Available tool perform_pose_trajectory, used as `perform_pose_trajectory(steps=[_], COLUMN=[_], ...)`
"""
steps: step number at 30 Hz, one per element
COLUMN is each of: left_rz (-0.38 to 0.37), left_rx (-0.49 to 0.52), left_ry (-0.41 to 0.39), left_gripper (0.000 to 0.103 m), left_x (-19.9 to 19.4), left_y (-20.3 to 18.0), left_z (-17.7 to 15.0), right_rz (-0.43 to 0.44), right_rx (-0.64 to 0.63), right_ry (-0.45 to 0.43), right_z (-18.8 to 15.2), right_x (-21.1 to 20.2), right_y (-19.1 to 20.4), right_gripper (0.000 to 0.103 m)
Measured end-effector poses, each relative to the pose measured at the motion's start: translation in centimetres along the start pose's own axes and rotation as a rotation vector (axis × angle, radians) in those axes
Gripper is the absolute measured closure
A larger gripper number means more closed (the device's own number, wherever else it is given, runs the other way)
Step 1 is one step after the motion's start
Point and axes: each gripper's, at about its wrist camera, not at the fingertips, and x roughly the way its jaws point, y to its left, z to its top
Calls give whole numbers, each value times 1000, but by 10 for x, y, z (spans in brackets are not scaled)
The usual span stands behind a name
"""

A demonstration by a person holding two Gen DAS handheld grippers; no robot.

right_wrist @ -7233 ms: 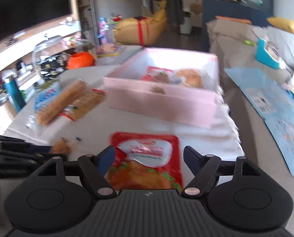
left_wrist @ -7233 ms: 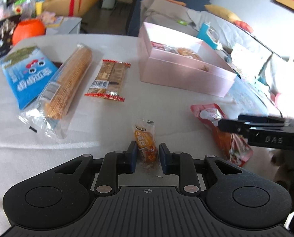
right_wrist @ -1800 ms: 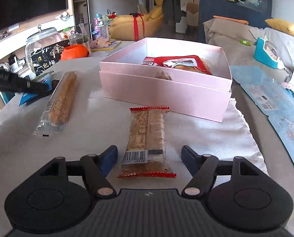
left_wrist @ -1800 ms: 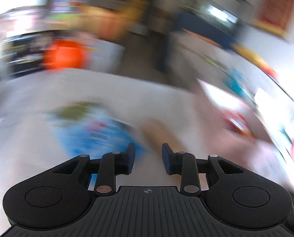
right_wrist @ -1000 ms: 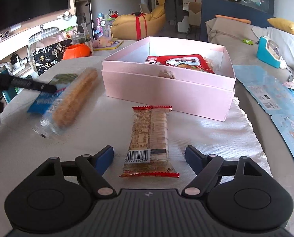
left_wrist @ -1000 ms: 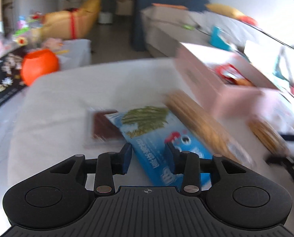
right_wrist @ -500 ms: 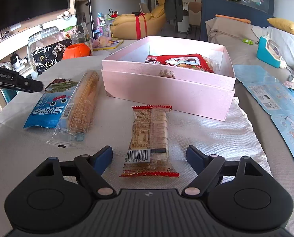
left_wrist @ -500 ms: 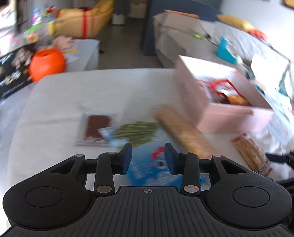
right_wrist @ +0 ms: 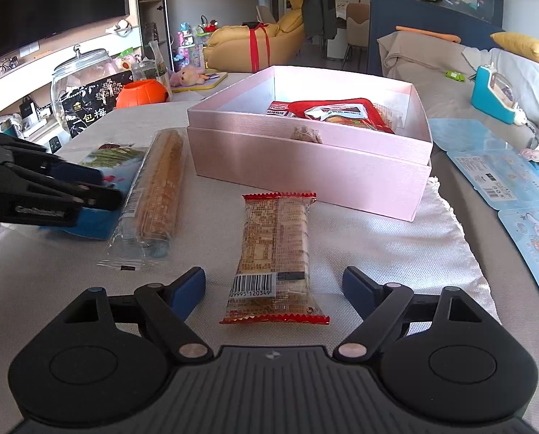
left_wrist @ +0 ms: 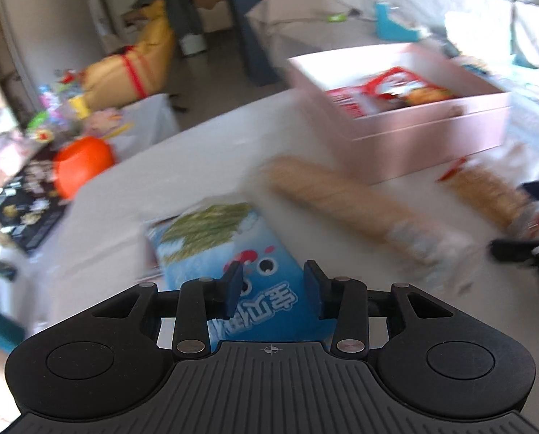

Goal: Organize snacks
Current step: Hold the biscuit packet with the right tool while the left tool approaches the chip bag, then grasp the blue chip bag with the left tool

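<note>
The left gripper (left_wrist: 273,287) has swung in over the blue snack packet (left_wrist: 240,275). Its jaws, part-open, have just widened a little and straddle the packet's near end without clearly pinching it, so I judge a pickup is next. The packet lies flat on the table (right_wrist: 52,289), its long axis running away from the left gripper. Right of it, the right gripper (right_wrist: 273,287) hangs wide open, empty, around the wafer bar (right_wrist: 274,253), which points at the pink box (right_wrist: 305,166).

Table (right_wrist: 215,224) (snacks (right_wrist: 274,253), box (right_wrist: 305,166)).

Orange pumpkin bucket (right_wrist: 142,93) — glass jar (right_wrist: 81,86) beside
</note>
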Motion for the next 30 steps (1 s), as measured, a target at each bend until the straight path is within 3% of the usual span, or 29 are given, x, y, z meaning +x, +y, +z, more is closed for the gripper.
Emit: perform_pose_trajectory(steps=[7, 11, 15, 17, 19, 22, 24, 27, 30], left_rz=[3, -105, -278, -224, -116, -22, -9, -56, -52], left_rx=[-88, -88, -188, -197, -207, -268, -267, -230, -139], left_ry=[11, 21, 29, -19, -59, -54, -32, 3, 7], left_gripper=[62, 50, 50, 51, 53, 54, 54, 54, 41], left_x=[-1, 7, 9, 1, -6, -7, -4, 3, 7], left_y=[25, 16, 24, 28, 36, 54, 59, 49, 31], left_z=[-3, 2, 7, 7, 7, 4, 2, -1, -1], right_rz=[1, 2, 2, 2, 2, 3, 3, 2, 2], right_rx=[-3, -3, -3, -3, -3, -4, -3, -4, -4], right_ry=[2, 2, 2, 2, 2, 3, 3, 3, 3], right_z=[0, 0, 0, 0, 0, -1, -1, -1, -1], right_x=[1, 1, 1, 1, 1, 1, 1, 1, 1], right_y=[0, 0, 0, 0, 0, 0, 0, 0, 0], right_gripper=[19, 19, 19, 18, 18, 18, 18, 18, 18])
